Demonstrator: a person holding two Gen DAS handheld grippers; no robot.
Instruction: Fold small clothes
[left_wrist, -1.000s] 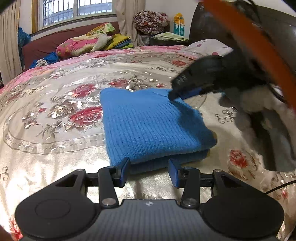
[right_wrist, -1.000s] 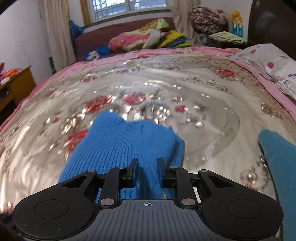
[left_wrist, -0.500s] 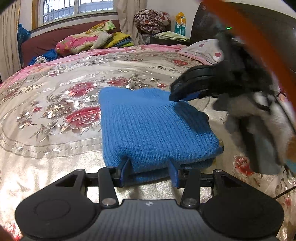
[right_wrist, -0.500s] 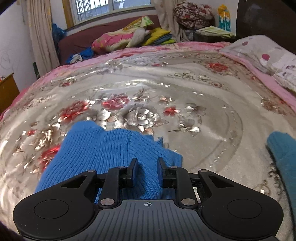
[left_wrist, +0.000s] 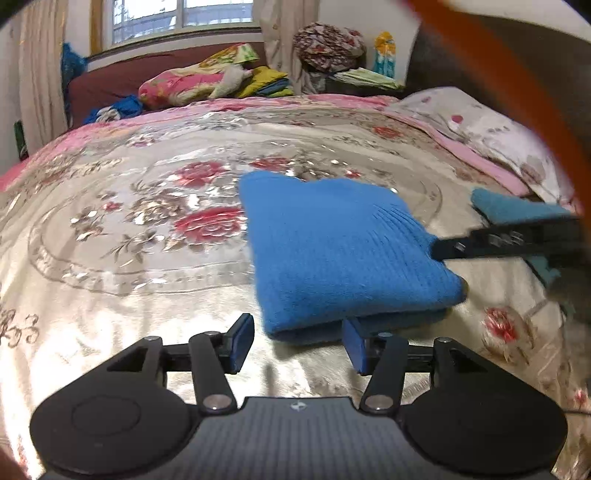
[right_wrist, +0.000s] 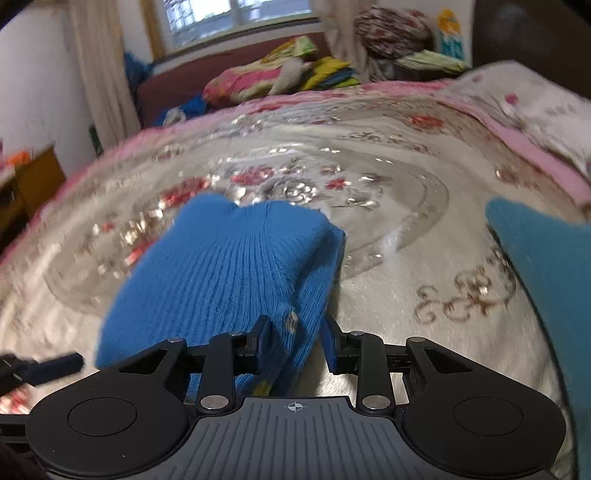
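A folded bright blue knit garment (left_wrist: 340, 251) lies on the floral bedspread (left_wrist: 147, 236). My left gripper (left_wrist: 298, 345) is open just in front of its near folded edge, without holding it. My right gripper (right_wrist: 295, 343) has its jaws parted with the garment's near corner (right_wrist: 236, 280) lying loosely between them. In the left wrist view the right gripper's finger (left_wrist: 491, 243) shows dark at the garment's right edge. The left gripper's finger (right_wrist: 44, 367) shows at the lower left of the right wrist view.
A folded teal cloth (right_wrist: 546, 258) lies to the right of the blue garment, also in the left wrist view (left_wrist: 517, 210). A pillow (left_wrist: 480, 129) lies at the right. Piled bedding (left_wrist: 207, 81) sits on a sofa beyond the bed. A wooden desk (right_wrist: 26, 181) stands left.
My right gripper has opened and let go of the garment's corner, and has swung down to the garment's right side. My left gripper has drawn back a little to the left, jaws wider.
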